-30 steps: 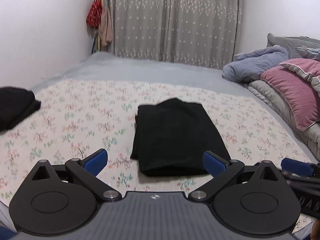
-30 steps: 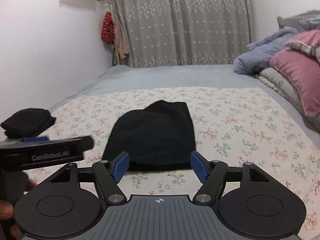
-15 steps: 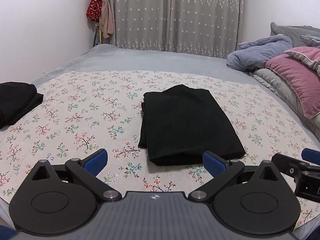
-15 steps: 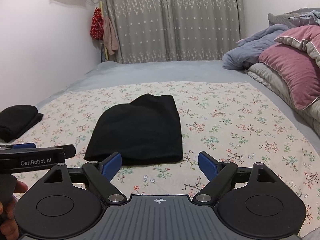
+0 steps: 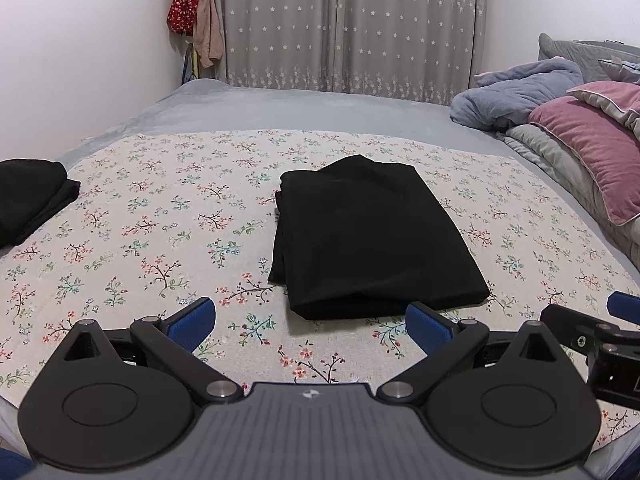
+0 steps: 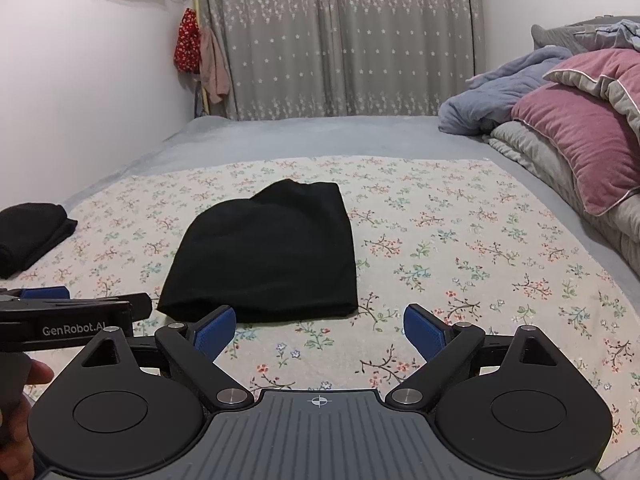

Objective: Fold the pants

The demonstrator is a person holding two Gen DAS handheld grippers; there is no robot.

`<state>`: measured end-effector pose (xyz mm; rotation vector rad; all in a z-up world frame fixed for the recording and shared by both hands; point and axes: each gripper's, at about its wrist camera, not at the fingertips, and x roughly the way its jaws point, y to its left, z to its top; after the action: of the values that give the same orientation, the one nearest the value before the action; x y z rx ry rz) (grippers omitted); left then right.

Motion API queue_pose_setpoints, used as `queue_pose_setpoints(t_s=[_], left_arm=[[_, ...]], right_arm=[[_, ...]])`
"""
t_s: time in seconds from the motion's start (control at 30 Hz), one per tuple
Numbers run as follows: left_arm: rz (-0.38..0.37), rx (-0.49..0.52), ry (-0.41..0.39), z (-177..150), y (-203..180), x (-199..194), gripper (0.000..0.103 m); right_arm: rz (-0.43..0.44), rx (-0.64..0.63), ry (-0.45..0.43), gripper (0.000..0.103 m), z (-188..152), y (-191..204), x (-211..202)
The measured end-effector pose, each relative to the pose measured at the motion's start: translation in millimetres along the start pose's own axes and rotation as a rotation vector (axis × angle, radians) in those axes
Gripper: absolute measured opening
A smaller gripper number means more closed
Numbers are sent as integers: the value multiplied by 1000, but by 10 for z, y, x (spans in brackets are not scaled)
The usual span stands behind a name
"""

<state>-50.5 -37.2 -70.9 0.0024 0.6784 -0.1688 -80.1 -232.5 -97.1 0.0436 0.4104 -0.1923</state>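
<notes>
Left wrist view: the folded black pants [image 5: 372, 236] lie flat on the floral sheet [image 5: 152, 216], just ahead of the left gripper [image 5: 312, 322] and clear of its blue pads [image 5: 191, 320]. Jaws stand spread, nothing between them. The gripper tilts downward toward the bed.

Right wrist view: the pants [image 6: 268, 252] sit ahead and slightly left of the right gripper [image 6: 320, 330]. Its jaws have just been opening; they stand wide and empty. A hand [image 6: 18, 420] shows at lower left.
</notes>
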Motion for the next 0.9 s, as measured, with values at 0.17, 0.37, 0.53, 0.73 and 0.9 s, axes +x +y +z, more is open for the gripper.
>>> queue_pose_setpoints(t_s=[0.17, 0.37, 0.53, 0.73, 0.9], left_arm=[[11, -5, 5, 3, 2, 5, 101], [11, 0, 6, 14, -23, 7, 101], [10, 0, 10, 9, -37, 17, 101], [-18, -10, 27, 6, -45, 40, 101], [-20, -4, 25, -3, -75, 29, 101]], right_arm=[[-3, -3, 2, 93, -6, 12, 2], [-4, -7, 7, 93, -17, 25, 14], [-6, -8, 10, 94, -26, 36, 20], [-8, -9, 10, 94, -30, 37, 25], [-10, -13, 14, 94, -44, 43, 23]])
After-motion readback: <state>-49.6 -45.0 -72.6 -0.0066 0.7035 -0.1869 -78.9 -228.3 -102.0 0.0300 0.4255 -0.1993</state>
